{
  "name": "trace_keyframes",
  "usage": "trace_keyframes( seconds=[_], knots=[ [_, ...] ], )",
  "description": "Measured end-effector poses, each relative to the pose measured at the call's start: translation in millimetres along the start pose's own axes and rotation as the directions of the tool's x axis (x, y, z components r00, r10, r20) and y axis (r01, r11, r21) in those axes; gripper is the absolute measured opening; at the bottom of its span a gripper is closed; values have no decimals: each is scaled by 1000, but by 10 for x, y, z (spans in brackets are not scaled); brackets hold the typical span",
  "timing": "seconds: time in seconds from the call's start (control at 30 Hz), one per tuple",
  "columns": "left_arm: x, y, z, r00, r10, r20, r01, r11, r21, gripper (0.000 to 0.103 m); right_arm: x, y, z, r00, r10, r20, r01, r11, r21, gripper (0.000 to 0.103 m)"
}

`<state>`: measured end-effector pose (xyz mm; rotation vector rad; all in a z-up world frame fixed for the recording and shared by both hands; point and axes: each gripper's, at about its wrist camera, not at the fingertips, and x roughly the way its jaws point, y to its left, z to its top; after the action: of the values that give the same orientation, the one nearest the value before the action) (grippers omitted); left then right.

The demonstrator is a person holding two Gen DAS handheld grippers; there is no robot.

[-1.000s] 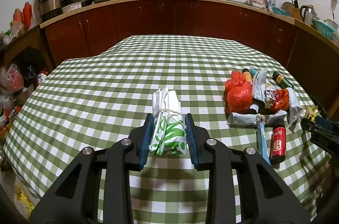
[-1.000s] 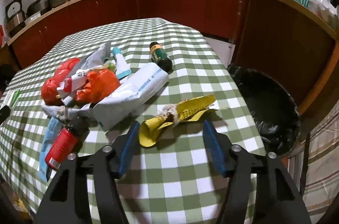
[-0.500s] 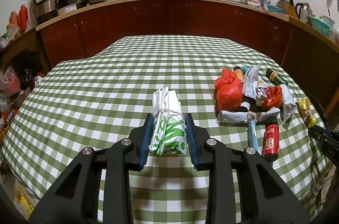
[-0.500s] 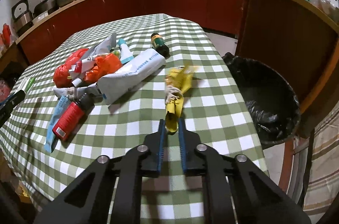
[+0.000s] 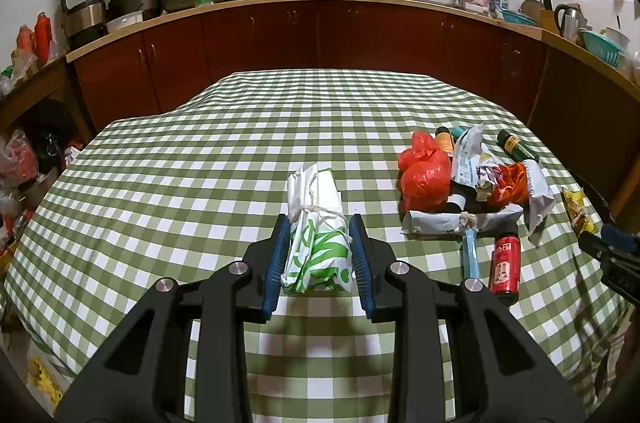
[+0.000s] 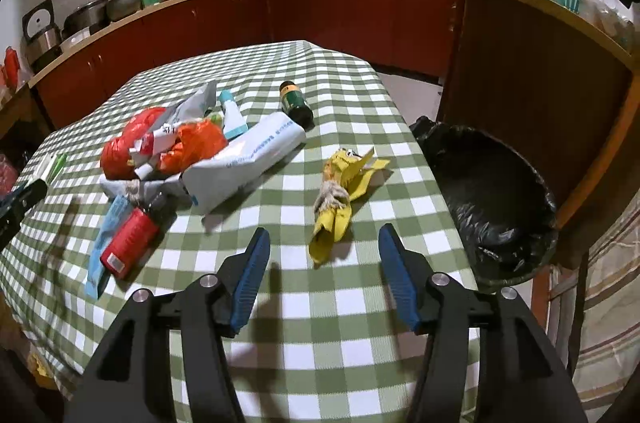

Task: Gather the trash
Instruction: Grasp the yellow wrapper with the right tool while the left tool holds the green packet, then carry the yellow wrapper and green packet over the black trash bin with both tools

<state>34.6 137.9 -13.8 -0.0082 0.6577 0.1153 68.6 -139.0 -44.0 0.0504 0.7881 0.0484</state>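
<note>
The left gripper is level over the table's near edge, its blue pads pressed on something. The right gripper hangs with jaws spread wide near the table's right edge.

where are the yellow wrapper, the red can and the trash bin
yellow wrapper (image 6: pixel 340 197), right wrist view, on its string-tied middle
red can (image 6: pixel 129 243), right wrist view, middle of its body
trash bin (image 6: pixel 486 199), right wrist view, on the black liner inside
</note>
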Motion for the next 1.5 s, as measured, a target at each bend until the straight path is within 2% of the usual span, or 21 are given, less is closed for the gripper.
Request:
trace_keyframes(
  seconds=[0.07, 0.13, 0.2, 0.27, 0.3, 0.5, 0.73, 1.07, 1.23, 1.5],
  knots=[
    [7, -2, 3, 1000, -1, -1, 1, 1000, 0, 30, 31, -4, 46, 1000, -9, 10, 9, 1000, 3, 56],
    [21, -8, 14, 1000, -2, -2, 2, 1000, -1, 30, 73, -7, 80, 1000, -23, 15, 23, 1000, 1, 51],
    [28, -16, 27, 1000, -2, 1, 2, 1000, -1, 30, 142, -16, 103, 1000, -14, -1, 14, 1000, -2, 31],
    [36, -33, 37, 1000, -4, 3, 4, 1000, -3, 30, 224, -21, 104, 1000, 2, -29, -2, 1000, -10, 18],
    [41, -43, 44, 1000, -5, 3, 5, 1000, -3, 30, 230, -16, 98, 999, 9, -32, -9, 1000, -10, 15],
    [-9, -173, 87, 1000, -23, 19, 23, 1000, 4, 30, 119, -28, 91, 1000, 9, 9, -9, 999, -35, 15],
    [-132, -571, 179, 994, -91, 54, 88, 995, 45, 30, -32, -279, 131, 998, -7, 58, 8, 1000, -17, 15],
    [-233, -1605, 343, 970, -228, 86, 212, 964, 162, 30, -154, -927, 243, 989, -92, 114, 90, 996, 26, 15],
    [-162, -2197, 385, 955, -290, 69, 269, 938, 218, 30, -128, -1287, 258, 985, -116, 124, 110, 993, 52, 15],
    [46, -2941, 350, 948, -317, 30, 296, 911, 287, 30, 13, -1716, 253, 987, -105, 120, 94, 991, 96, 15]
  ],
)
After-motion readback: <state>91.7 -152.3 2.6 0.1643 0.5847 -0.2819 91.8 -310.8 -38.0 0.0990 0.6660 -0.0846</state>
